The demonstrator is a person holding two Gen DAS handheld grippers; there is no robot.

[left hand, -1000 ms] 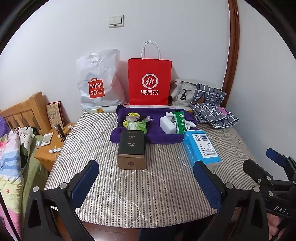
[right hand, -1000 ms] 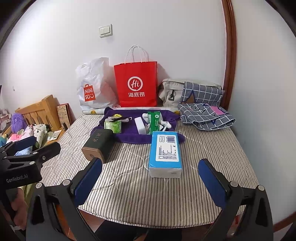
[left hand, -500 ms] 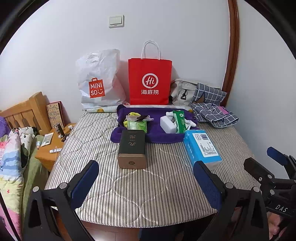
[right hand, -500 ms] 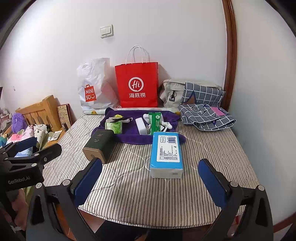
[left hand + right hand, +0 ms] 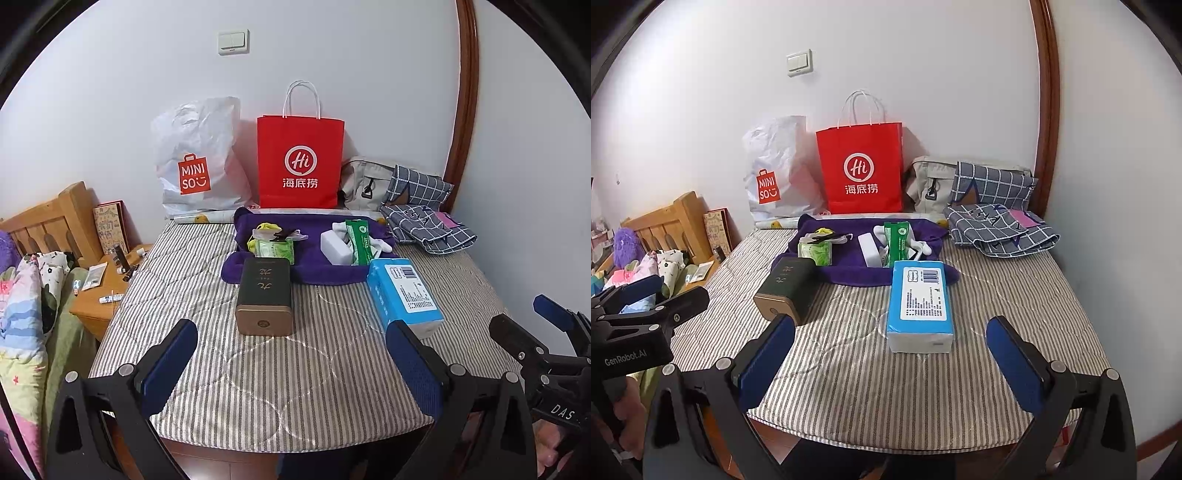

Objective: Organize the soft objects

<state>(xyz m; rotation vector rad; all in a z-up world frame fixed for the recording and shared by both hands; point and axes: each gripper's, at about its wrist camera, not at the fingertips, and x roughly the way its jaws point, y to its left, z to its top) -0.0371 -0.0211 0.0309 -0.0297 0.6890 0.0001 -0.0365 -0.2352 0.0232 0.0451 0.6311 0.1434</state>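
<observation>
A purple towel lies on the striped mattress, with green wipe packs, a white box and a green packet on it. A blue tissue pack lies in front right of the towel. A dark box lies in front left. My left gripper is open and empty over the mattress's near edge. My right gripper is open and empty, just short of the tissue pack.
A red paper bag, a white MINISO bag, a grey bag and checked fabric bags stand along the back wall. A wooden bedside table and bedding are at the left. The wall is close on the right.
Both grippers have crept slightly forward toward the mattress. Nothing on the bed has moved.
</observation>
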